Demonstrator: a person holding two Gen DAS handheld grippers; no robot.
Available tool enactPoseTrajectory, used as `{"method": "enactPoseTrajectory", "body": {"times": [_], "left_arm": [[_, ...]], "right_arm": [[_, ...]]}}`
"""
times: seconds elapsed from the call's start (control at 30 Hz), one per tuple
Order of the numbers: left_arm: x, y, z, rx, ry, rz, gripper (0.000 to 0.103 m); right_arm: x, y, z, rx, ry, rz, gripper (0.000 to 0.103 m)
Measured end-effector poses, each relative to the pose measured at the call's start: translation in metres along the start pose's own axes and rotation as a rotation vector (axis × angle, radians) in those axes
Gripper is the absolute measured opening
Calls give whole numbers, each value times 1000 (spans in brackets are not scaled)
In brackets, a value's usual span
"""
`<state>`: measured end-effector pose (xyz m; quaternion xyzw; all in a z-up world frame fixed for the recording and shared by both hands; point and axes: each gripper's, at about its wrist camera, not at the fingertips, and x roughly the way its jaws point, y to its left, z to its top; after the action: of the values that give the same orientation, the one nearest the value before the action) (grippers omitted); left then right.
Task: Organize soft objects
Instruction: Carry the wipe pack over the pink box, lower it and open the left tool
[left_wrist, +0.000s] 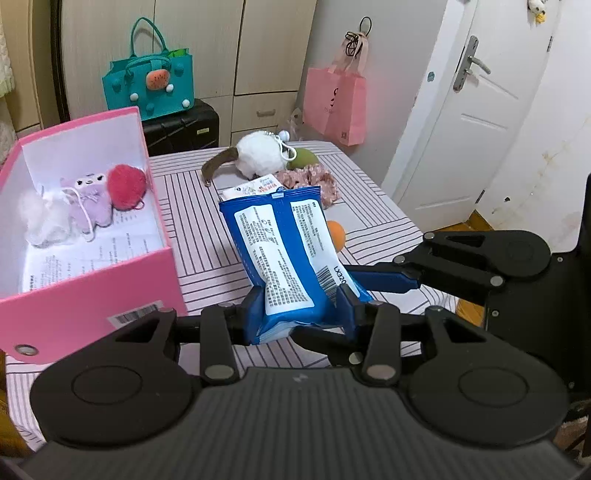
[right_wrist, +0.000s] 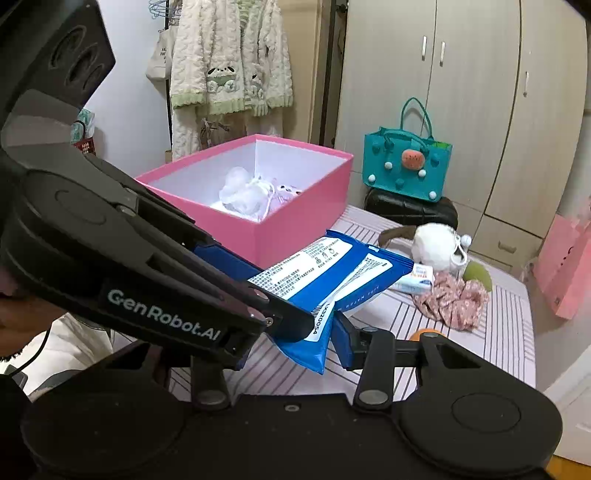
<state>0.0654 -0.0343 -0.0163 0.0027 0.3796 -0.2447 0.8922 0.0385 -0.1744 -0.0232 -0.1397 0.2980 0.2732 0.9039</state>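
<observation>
Light: even, soft indoor, moderately bright, source out of frame | Shadows: faint, diffuse on striped tablecloth (left_wrist: 207, 240) | Glare: mild sheen on blue packet (left_wrist: 284, 254), white door (left_wrist: 461, 140) near-washed | Blur: slight softness on teal bag (left_wrist: 147, 85) | Distortion: strong fisheye, cupboard (right_wrist: 461, 92) edges bow | Corners: dark vignette.

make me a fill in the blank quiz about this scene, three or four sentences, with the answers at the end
1. The blue wipes pack is held above the striped table by ____ grippers at once.
2. The purple plush toy lies inside the ____ box.
3. In the box, the red pompom sits right beside the ____ plush toy.
4. The teal tote bag rests on a ____ suitcase.

Answers: two; pink; purple; black
</observation>
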Motion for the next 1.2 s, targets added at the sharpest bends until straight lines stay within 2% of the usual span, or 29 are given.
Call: {"method": "enactPoseTrajectory", "body": {"times": [0.23,0.47,0.6,0.7,0.87,1.0,1.2], "left_arm": [[-32,13,11,5,-11,1,41],[-68,40,21,-11,-60,57,40],[-79,64,26,-39,-100,106,40],[-78,88,32,-63,-92,137,40],[-61,134,45,-122,-26,173,40],[-43,170,57,-174,57,180,40],[-18,204,63,-230,195,172,40]], "right_arm": [[-9,21,29,-39,4,-8,49],[-5,44,66,-99,-34,32,49],[12,57,86,-117,-70,65,49],[32,61,100,-119,-72,94,49],[77,61,120,-102,-36,184,49],[117,54,135,-57,32,279,49],[153,47,137,10,134,376,49]]}}
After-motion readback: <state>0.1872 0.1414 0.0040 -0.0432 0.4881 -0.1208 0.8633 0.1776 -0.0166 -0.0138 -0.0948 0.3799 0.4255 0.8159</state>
